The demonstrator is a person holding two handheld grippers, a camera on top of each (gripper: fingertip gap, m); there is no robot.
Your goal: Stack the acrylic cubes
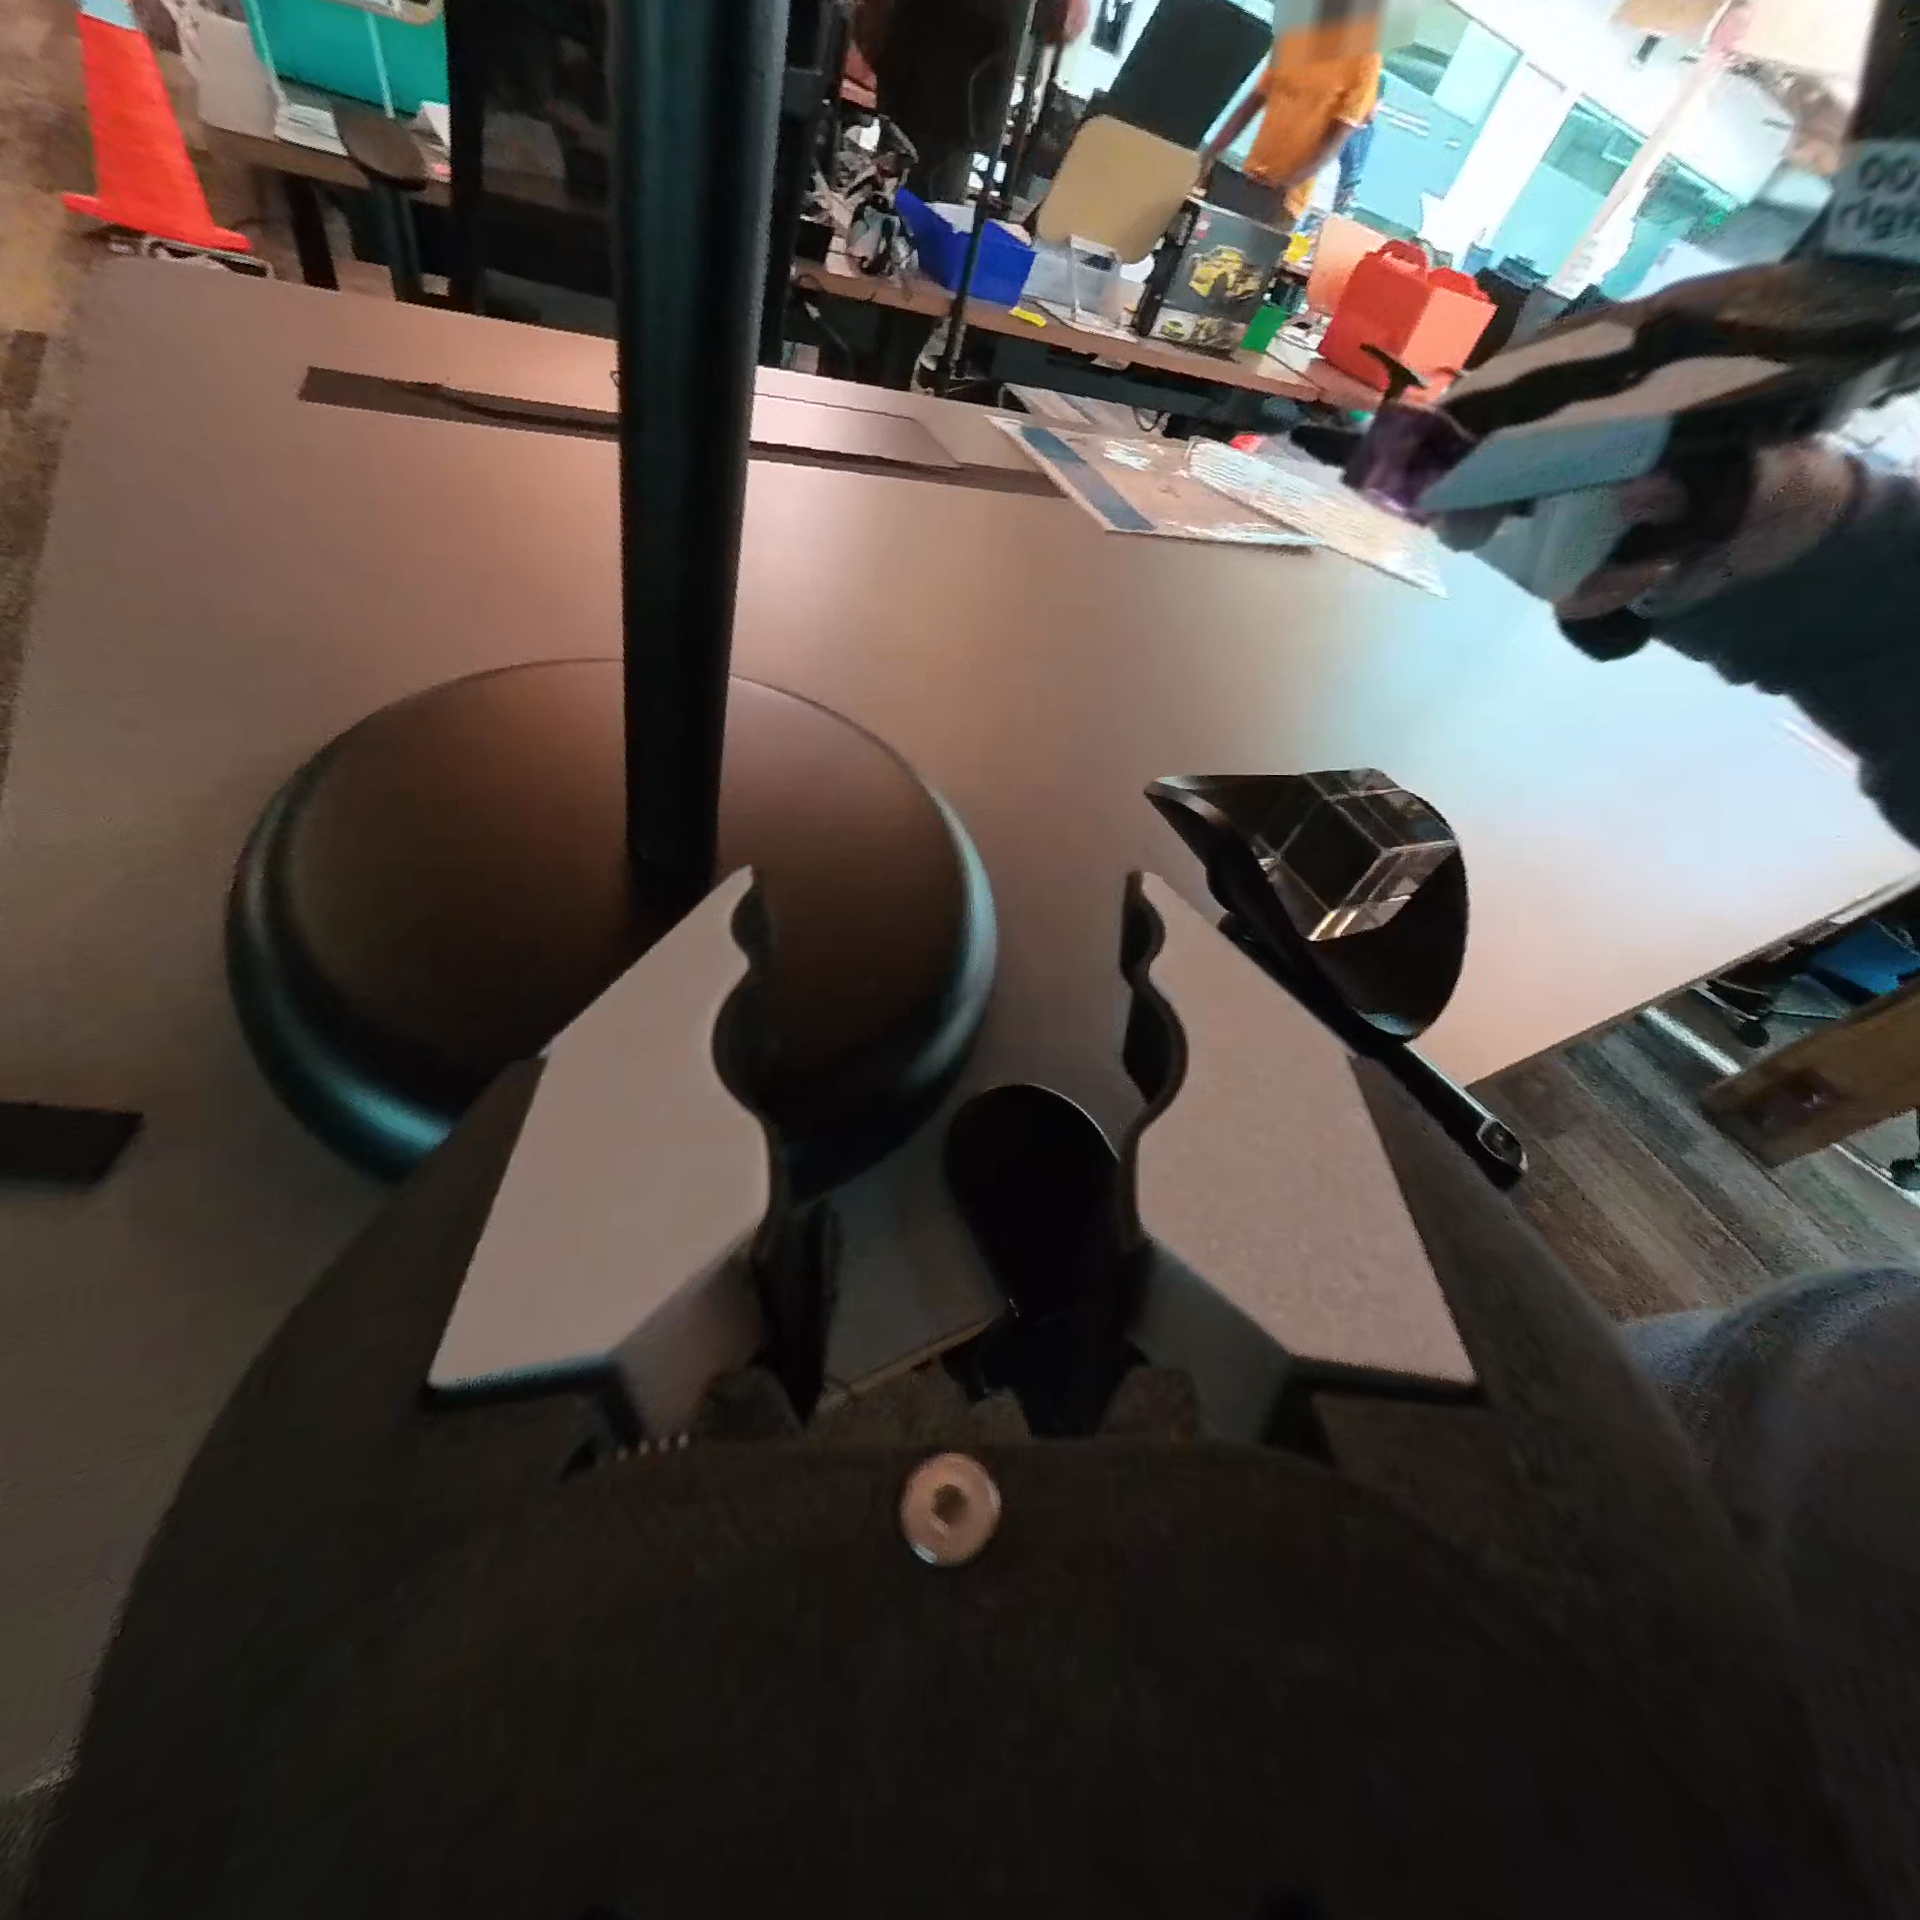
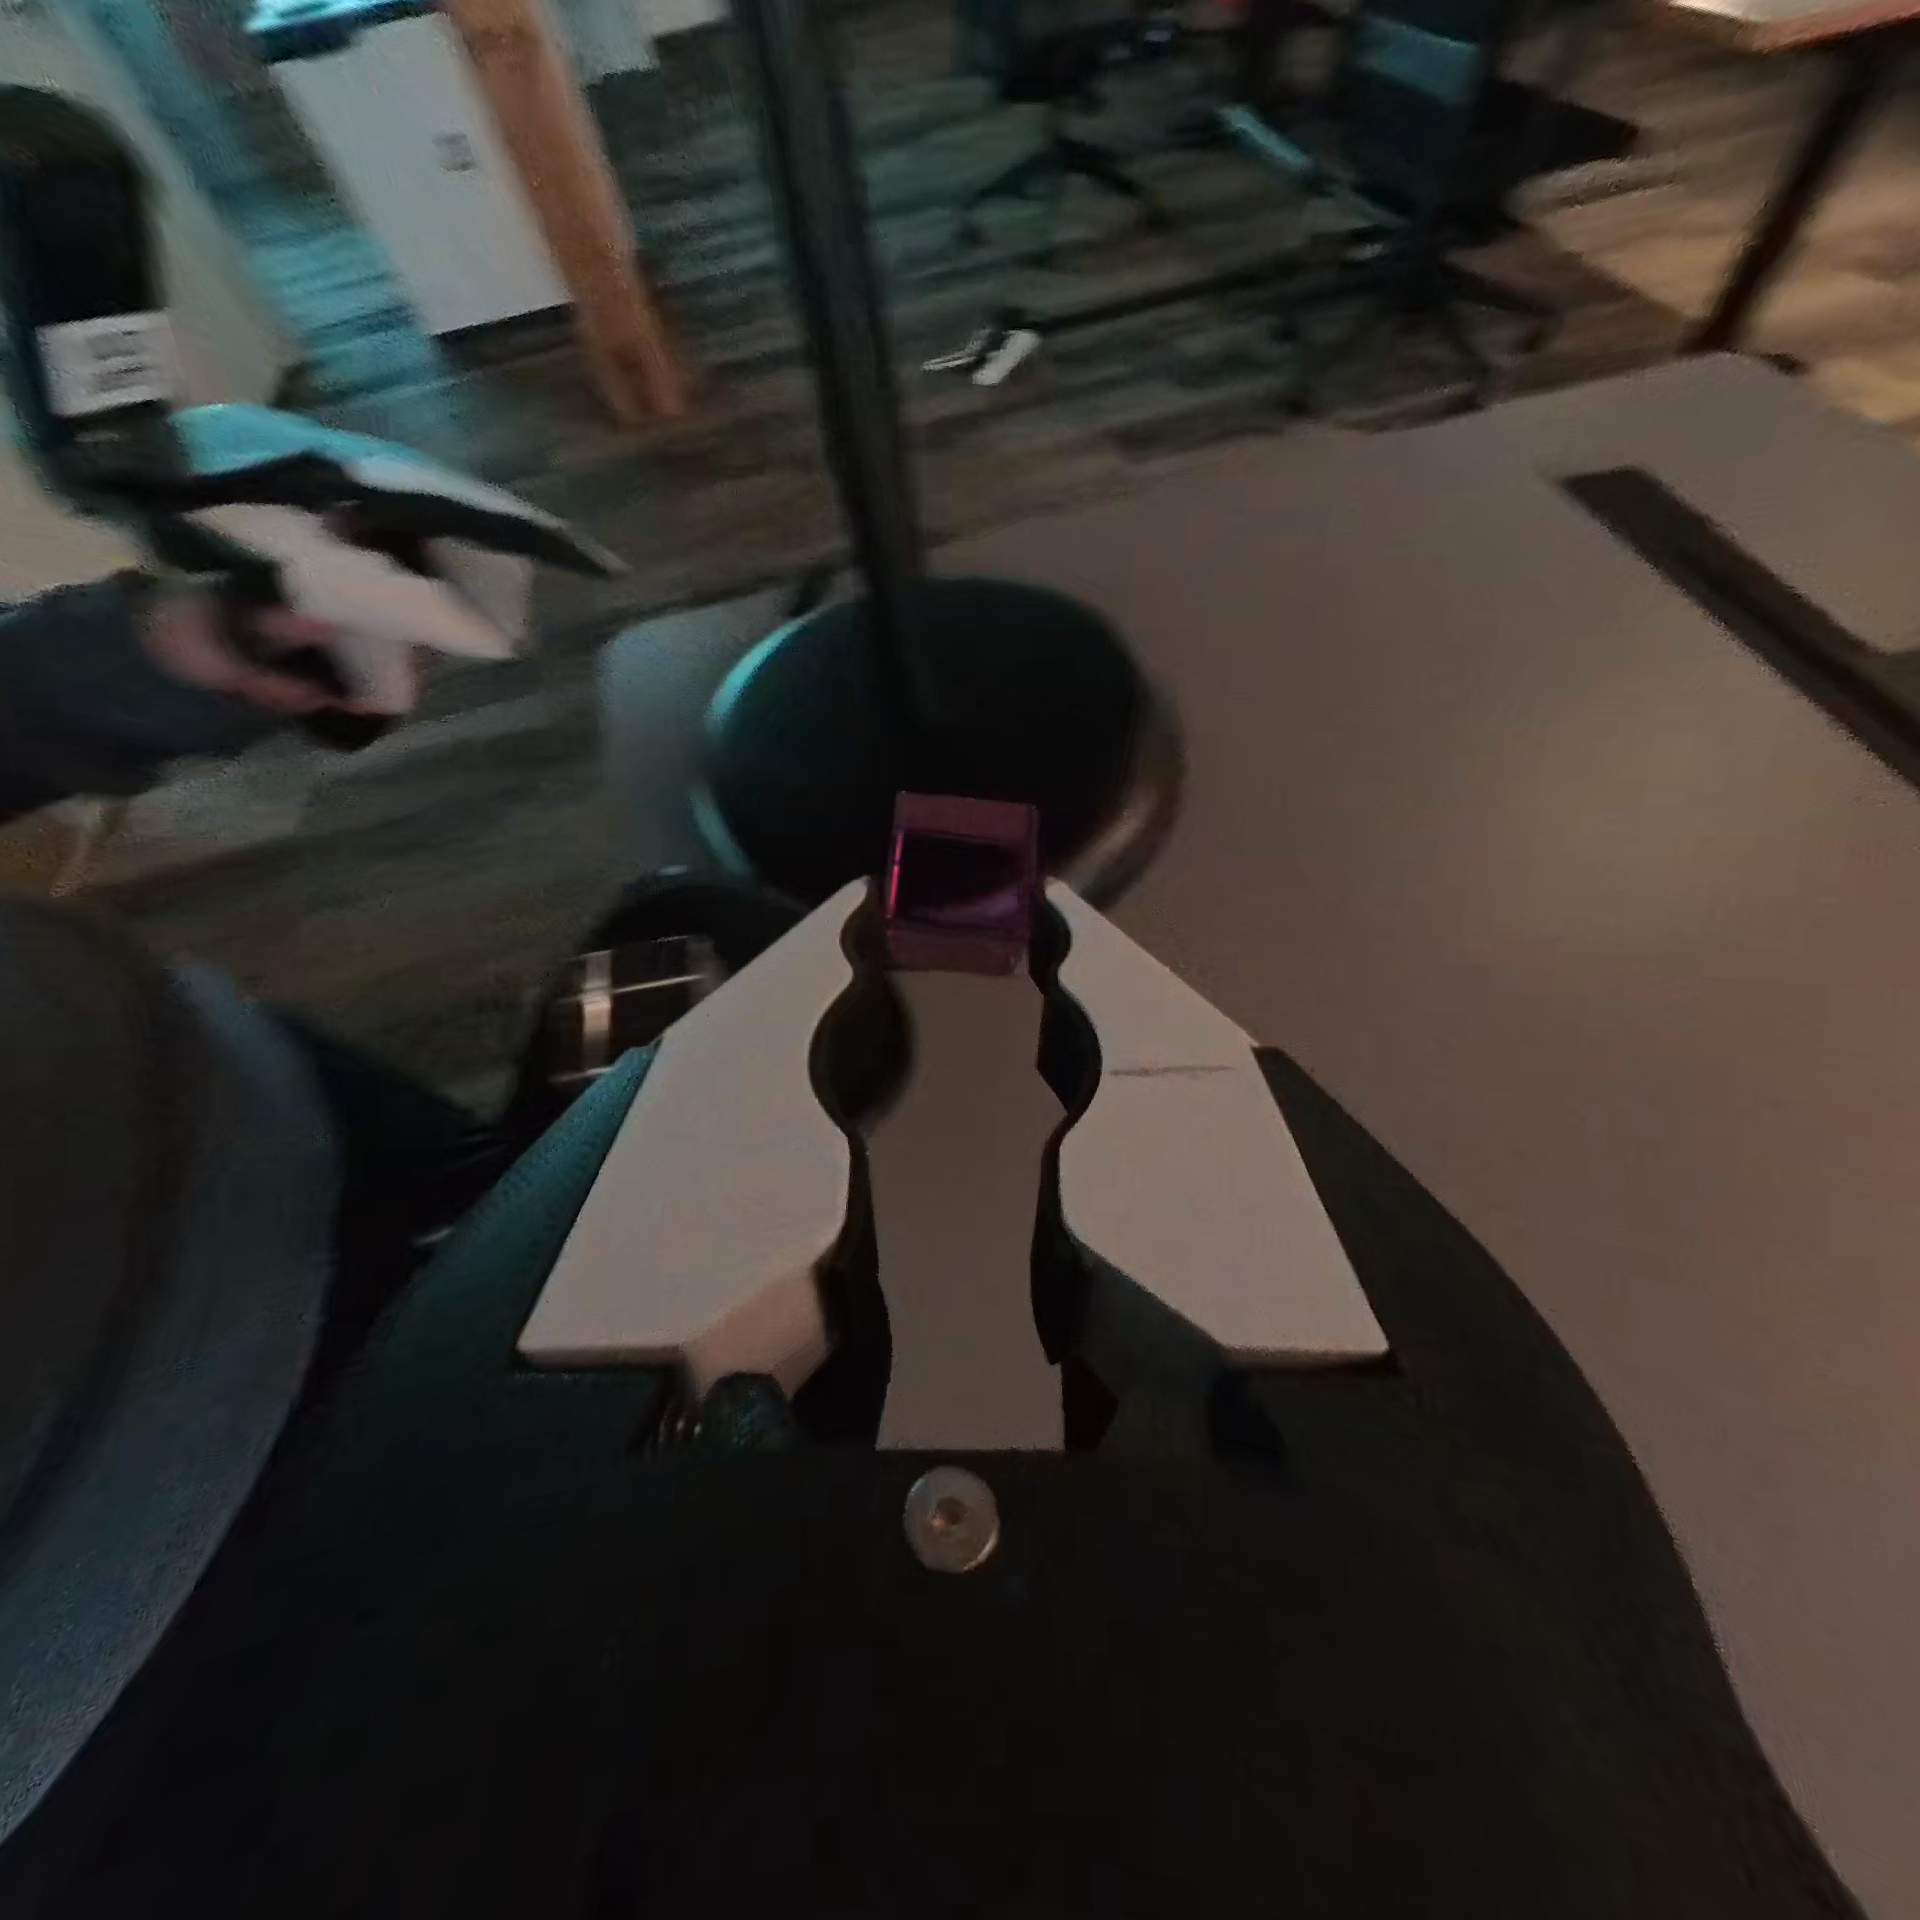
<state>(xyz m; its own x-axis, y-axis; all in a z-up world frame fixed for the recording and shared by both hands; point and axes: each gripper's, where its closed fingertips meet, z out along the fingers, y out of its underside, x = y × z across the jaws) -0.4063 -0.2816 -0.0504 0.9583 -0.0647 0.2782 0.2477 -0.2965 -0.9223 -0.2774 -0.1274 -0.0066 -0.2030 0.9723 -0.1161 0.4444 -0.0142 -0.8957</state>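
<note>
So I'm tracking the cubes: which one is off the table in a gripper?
The purple cube, pinched between the right gripper fingertips. The clear cube lies in a black scoop on the table, beside the open left gripper.

- Left gripper (image 1: 940,894): jaws wide apart, nothing between the grey fingertips (image 1: 727,914), over the pale table top (image 1: 1143,665).
- Round black stand base (image 1: 499,862) with upright black pole (image 1: 686,416), just behind left fingertip.
- Clear glass cube (image 1: 1351,852) on a black scoop (image 1: 1392,956), just beside right fingertip.
- Right gripper (image 1: 1382,457) upper right, purple translucent block (image 1: 1397,457) at its tips; blurred.
</note>
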